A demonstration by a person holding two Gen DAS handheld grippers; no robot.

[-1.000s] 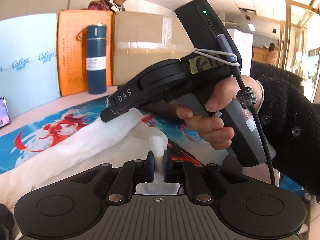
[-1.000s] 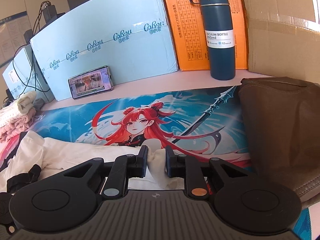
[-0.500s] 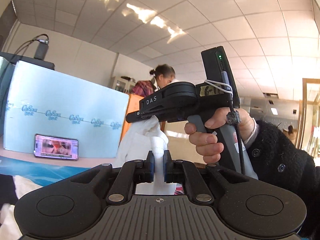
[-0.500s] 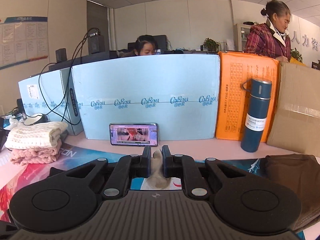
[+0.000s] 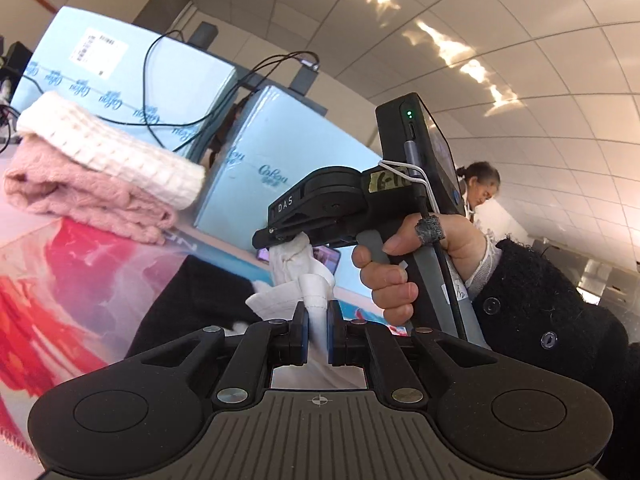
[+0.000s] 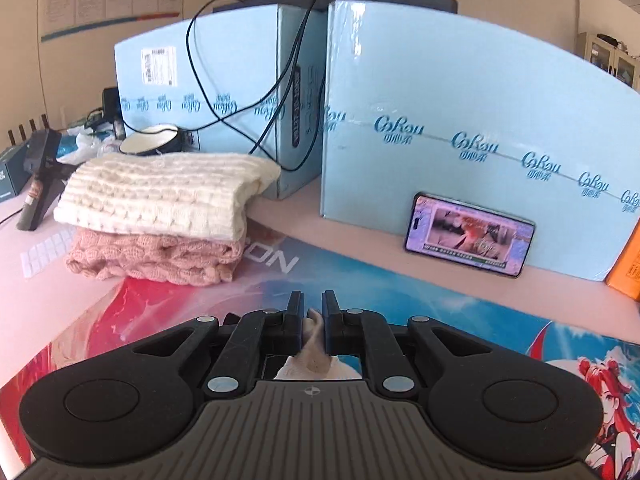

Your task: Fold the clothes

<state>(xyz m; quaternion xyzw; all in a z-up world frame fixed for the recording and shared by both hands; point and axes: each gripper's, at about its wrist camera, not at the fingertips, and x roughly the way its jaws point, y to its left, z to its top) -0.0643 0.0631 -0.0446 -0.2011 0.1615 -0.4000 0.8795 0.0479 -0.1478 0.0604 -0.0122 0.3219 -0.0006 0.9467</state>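
Observation:
My left gripper is shut on an edge of a white garment, lifted above the table. The right gripper shows in the left wrist view, close ahead, shut on another part of the same white cloth. In the right wrist view my right gripper is shut on a bunch of the white garment; most of the garment hangs out of sight below. A black part of the garment hangs at the left.
A stack of folded knitwear, cream over pink, lies on the printed mat at the left. Light blue boxes with cables stand behind. A phone leans on one. A bowl sits far left.
Both grippers have lifted the white garment off the mat and swung left; the views turned from the bottle and brown cloth towards the folded knitwear stack.

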